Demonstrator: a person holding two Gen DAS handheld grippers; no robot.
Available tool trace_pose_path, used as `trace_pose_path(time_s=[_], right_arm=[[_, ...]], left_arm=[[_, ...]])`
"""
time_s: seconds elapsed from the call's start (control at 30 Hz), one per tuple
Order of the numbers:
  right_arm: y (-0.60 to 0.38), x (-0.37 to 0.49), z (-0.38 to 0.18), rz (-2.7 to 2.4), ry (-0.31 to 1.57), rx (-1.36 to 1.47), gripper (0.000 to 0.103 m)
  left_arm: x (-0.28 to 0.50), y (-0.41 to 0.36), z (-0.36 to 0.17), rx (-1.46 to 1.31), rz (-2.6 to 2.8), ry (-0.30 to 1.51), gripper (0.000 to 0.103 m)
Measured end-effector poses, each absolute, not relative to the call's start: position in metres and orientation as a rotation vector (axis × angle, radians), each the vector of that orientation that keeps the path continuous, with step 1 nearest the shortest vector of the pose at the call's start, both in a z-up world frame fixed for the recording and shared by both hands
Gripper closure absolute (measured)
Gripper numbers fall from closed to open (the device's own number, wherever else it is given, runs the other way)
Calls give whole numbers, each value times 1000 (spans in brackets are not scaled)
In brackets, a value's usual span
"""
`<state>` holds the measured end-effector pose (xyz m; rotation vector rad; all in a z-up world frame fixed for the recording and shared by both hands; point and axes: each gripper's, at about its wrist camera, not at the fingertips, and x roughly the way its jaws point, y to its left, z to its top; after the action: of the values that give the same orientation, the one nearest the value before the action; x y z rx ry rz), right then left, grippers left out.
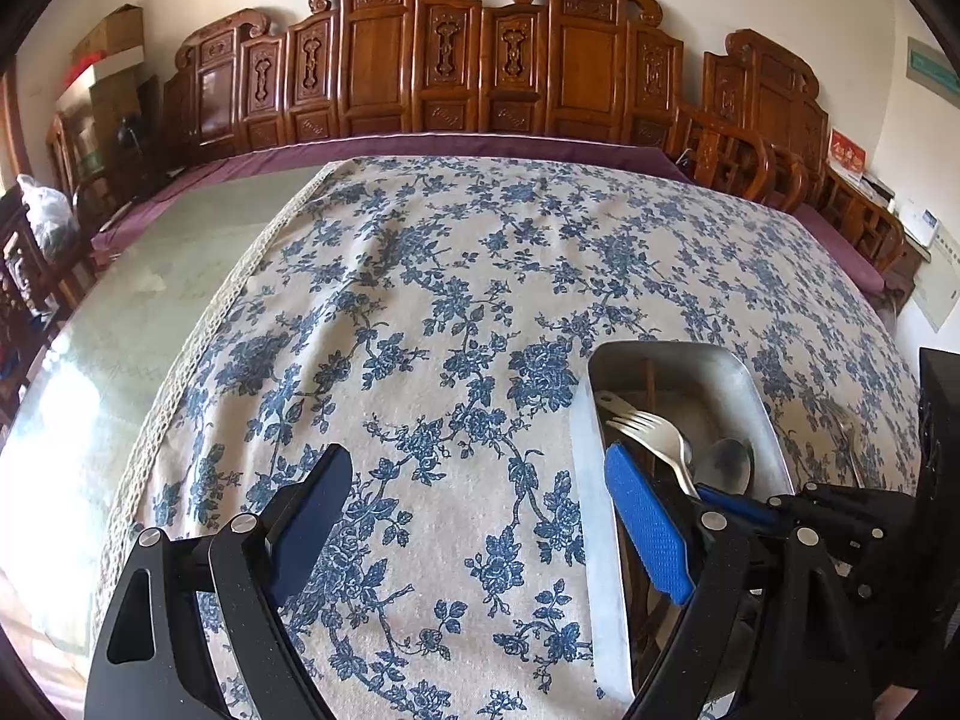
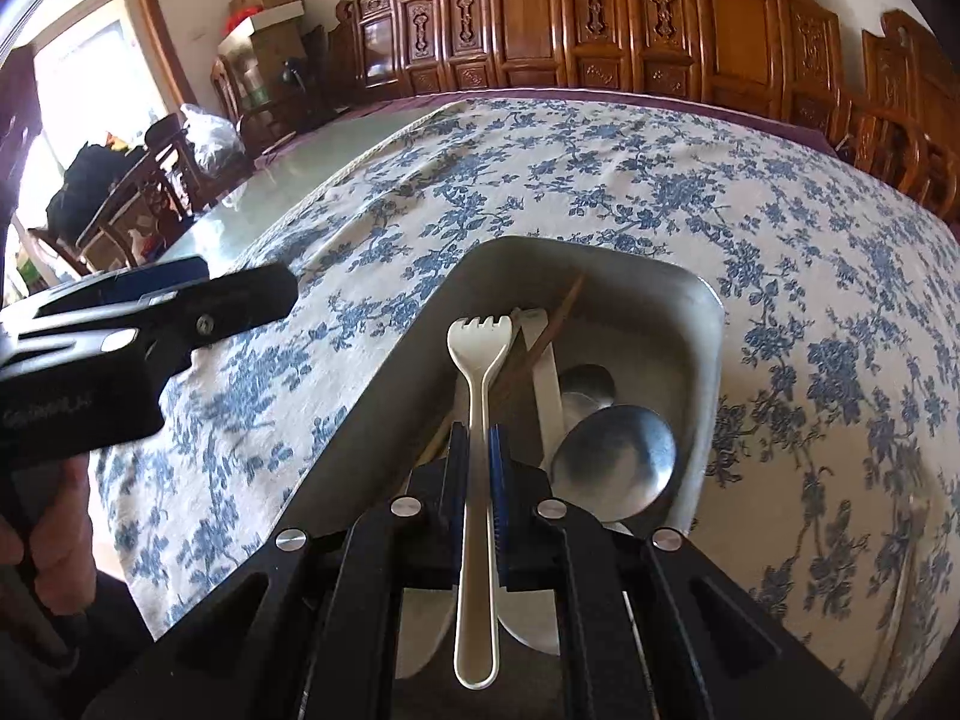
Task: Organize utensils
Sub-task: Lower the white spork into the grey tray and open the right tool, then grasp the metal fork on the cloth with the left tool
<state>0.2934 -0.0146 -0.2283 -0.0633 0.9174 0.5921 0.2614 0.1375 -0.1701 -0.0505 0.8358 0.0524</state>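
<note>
1. Over the blue-flowered tablecloth (image 1: 420,300), your left gripper (image 1: 474,516) hangs with its jaws spread wide and nothing between them; only cloth shows in the gap. Its right blue pad sits just above the near left rim of the metal tray (image 1: 591,480). Inside the tray you can see a metal fork (image 1: 654,438) and a metal spoon (image 1: 723,465) lying side by side, with a brown chopstick further back. Another fork (image 1: 846,432) lies on the cloth to the right of the tray.

2. From your right wrist, the right gripper (image 2: 478,462) is pressed together on the handle of a white plastic fork (image 2: 480,420), its tines pointing away over the tray (image 2: 690,300). Below it in the tray lie a large metal spoon (image 2: 612,462), a smaller one behind it, a white utensil and a chopstick (image 2: 558,318). Your left gripper (image 2: 180,306) shows at the left edge, above the cloth beside the tray, with a hand (image 2: 54,546) gripping it.
</note>
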Motion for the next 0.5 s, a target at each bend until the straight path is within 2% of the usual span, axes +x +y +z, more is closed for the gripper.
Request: trace_pose_path(time_s=[0.27, 0.5], right_arm=[[-23, 296, -224, 619, 904, -1, 93], [-64, 279, -199, 611, 832, -3, 93]], left_arm=[[260, 140, -171, -64, 57, 842, 20], [259, 127, -165, -66, 32, 827, 20]])
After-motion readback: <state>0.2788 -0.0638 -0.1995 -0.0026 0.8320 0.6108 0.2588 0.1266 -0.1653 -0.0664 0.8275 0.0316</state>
